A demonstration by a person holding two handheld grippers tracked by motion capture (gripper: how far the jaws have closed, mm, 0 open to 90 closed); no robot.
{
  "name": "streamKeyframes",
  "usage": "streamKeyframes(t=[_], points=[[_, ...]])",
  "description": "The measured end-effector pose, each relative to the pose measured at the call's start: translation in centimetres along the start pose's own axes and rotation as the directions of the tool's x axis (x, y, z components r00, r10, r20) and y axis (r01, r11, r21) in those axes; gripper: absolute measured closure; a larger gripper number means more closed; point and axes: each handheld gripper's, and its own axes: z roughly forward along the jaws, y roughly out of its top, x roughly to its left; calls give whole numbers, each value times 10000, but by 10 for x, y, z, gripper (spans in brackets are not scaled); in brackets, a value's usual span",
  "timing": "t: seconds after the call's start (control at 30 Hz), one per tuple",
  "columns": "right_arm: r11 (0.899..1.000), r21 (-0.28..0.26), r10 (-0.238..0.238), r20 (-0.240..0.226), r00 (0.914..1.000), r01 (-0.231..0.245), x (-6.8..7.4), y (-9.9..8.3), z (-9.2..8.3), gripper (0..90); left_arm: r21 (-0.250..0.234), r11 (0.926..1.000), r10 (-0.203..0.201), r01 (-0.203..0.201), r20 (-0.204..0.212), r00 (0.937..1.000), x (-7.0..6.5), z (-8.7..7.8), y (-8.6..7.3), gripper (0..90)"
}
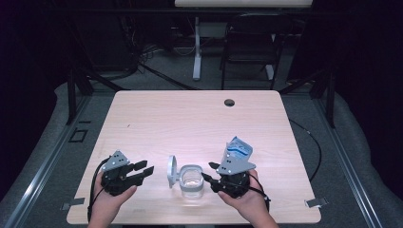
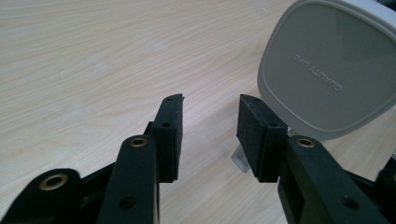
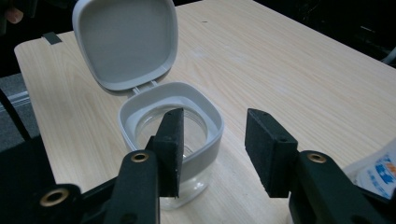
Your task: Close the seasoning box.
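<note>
Near the front edge of the counter sits a small clear jar with a grey rim, and its hinged lid is flipped up and standing nearly upright on the jar's left side. From the right gripper view the jar looks empty, though the glass is see-through and glary, so a thin layer of something at the bottom would be hard to spot. The lid is empty on the inside too.

The left hand-held gripper points at the back of the lid from just beside it, jaws spread with nothing between them. In its own view the lid fills the upper right corner with some faint raised lettering on it, and its top edge is cut off.

The right hand-held gripper is right up against the jar's right side, also spread apart and clamping nothing; one pad overlaps the rim in its own view, but whether it touches I can't tell.

A blue and white carton stands just behind the right gripper, partly blocked by its grey plate. A corner of the carton peeks in at the edge of the right gripper view. The room behind the counter is dark, with a chair barely visible.
</note>
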Motion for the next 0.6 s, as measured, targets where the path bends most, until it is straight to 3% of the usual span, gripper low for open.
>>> streamKeyframes(t=[0.3, 0.37, 0.6], points=[[9996, -123, 252, 283, 9993, -248, -7, -15, -10, 568, 81, 9999, 64, -61, -261, 9996, 4, 5, -3, 537], [9992, 75, 386, 204, 9990, -388, -10, -16, -13, 561, 131, 9999, 19, -16, -252, 9997, 5, 6, -5, 524], [9981, -152, 595, 375, 9975, -589, -16, -22, -23, 519, -38, 9997, -249, 249, -114, 9996, 8, 6, -6, 509]])
